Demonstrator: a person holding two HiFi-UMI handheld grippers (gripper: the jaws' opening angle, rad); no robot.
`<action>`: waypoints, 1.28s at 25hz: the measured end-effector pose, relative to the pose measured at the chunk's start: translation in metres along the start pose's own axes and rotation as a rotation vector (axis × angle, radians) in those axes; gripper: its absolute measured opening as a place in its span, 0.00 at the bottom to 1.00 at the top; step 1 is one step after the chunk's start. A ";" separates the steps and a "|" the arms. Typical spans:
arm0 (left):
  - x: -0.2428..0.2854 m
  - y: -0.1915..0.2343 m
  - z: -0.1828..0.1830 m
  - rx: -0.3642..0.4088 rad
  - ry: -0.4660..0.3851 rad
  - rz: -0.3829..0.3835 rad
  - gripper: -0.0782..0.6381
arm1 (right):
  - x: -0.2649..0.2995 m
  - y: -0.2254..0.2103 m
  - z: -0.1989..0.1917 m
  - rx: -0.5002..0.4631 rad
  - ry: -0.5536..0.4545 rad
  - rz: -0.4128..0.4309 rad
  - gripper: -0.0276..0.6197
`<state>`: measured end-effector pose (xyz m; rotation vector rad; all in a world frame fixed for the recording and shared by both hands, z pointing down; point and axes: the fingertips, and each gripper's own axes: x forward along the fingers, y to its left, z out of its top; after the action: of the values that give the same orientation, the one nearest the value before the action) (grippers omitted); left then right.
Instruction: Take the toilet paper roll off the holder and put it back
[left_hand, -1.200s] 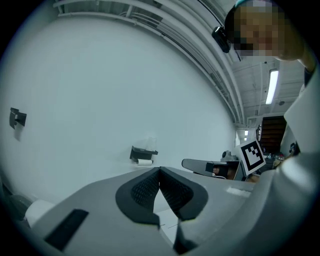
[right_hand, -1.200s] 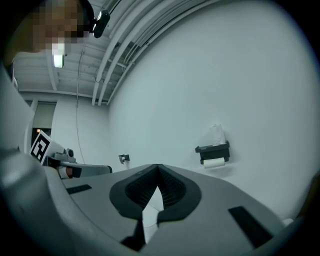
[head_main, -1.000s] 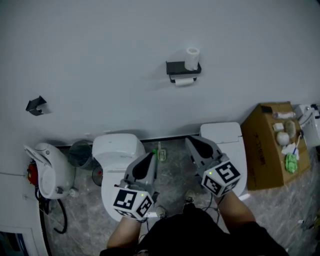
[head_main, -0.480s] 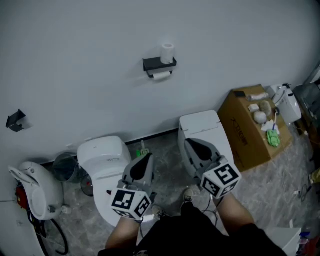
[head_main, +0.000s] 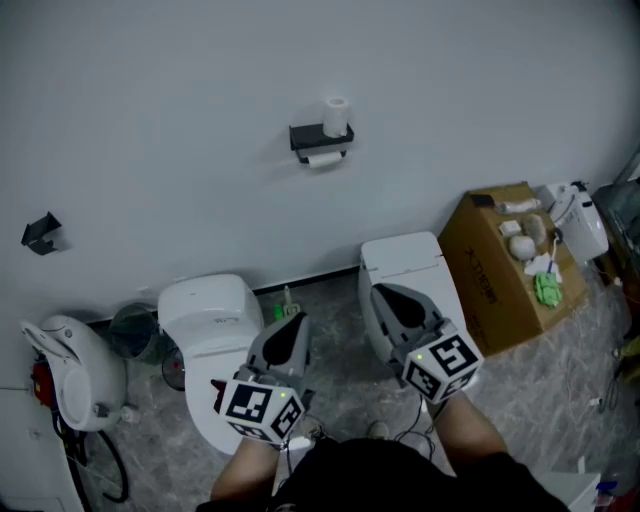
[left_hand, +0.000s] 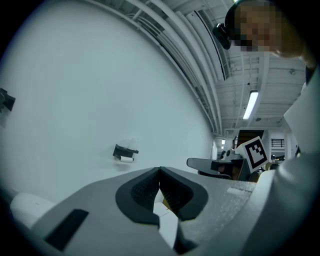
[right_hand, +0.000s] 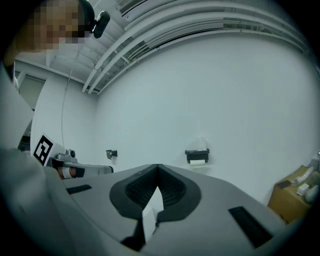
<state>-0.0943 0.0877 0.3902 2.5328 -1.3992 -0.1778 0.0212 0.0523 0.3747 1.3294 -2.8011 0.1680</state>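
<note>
A black toilet paper holder (head_main: 318, 138) hangs on the white wall, far ahead of both grippers. One white roll (head_main: 336, 116) stands upright on its top shelf, and a second roll (head_main: 323, 159) hangs under it. The holder also shows small in the left gripper view (left_hand: 125, 151) and in the right gripper view (right_hand: 197, 155). My left gripper (head_main: 296, 322) is shut and empty, low in the head view. To its right, my right gripper (head_main: 385, 293) is shut and empty too. Both point level toward the wall.
Two white toilets stand below the grippers, one at left (head_main: 212, 310) and one at right (head_main: 405, 264). A cardboard box (head_main: 500, 270) with small items on top sits at right. A grey bin (head_main: 133, 330) and a white appliance (head_main: 70, 372) stand at left. A small black bracket (head_main: 40, 233) hangs on the wall.
The view has swung: the holder shifted left in the picture, then settled. Both grippers stayed low in the frame and shut, drifting slightly across the floor.
</note>
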 end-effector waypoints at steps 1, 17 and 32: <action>0.001 -0.004 -0.001 0.000 0.006 0.012 0.11 | -0.003 -0.003 0.000 0.006 -0.001 0.009 0.04; 0.009 -0.120 -0.017 0.082 0.028 0.132 0.11 | -0.094 -0.050 -0.003 0.082 -0.046 0.149 0.04; -0.005 -0.183 -0.038 0.048 0.004 0.145 0.11 | -0.160 -0.056 -0.010 0.064 -0.048 0.182 0.04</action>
<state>0.0608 0.1911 0.3779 2.4548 -1.5966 -0.1147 0.1656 0.1415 0.3769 1.1026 -2.9790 0.2359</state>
